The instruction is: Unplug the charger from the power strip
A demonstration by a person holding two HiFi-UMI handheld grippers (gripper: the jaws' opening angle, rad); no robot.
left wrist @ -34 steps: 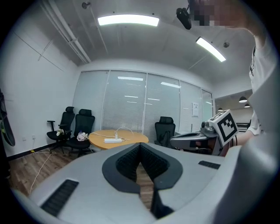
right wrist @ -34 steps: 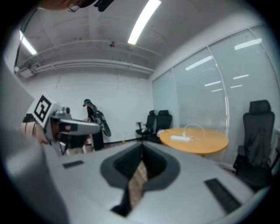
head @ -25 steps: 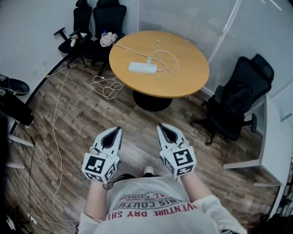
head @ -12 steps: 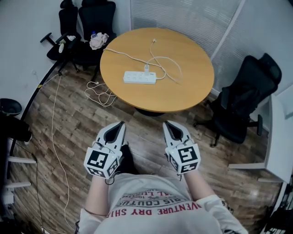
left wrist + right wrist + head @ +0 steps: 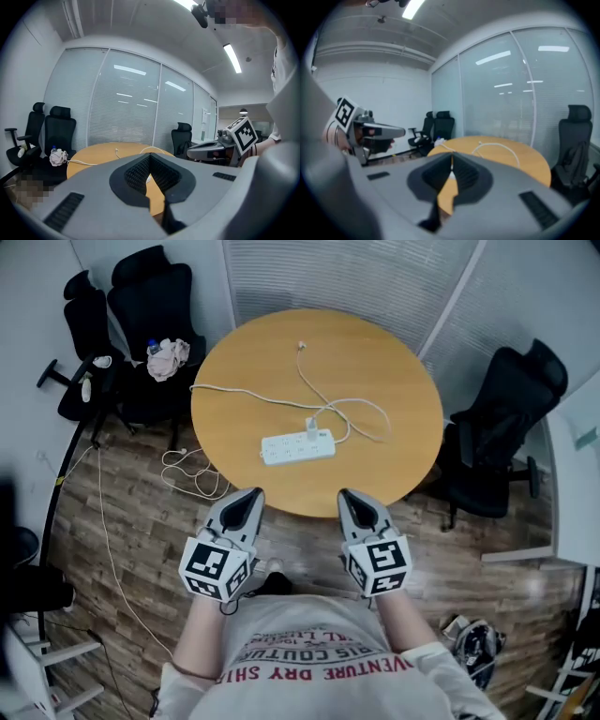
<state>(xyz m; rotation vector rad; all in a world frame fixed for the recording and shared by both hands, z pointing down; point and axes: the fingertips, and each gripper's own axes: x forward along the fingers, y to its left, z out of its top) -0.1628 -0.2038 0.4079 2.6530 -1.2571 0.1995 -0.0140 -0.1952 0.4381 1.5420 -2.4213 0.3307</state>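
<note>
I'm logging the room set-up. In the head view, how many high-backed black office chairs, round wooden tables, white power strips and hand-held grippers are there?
High-backed black office chairs: 3
Round wooden table: 1
White power strip: 1
Grey two-jaw grippers, left gripper and right gripper: 2
Total: 7

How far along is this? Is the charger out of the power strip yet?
Not yet: the charger sits plugged into the power strip on the round table. The left gripper and right gripper are shut and empty, by the table's near edge. Left to do: reach in, grip the charger, pull it out.
</note>
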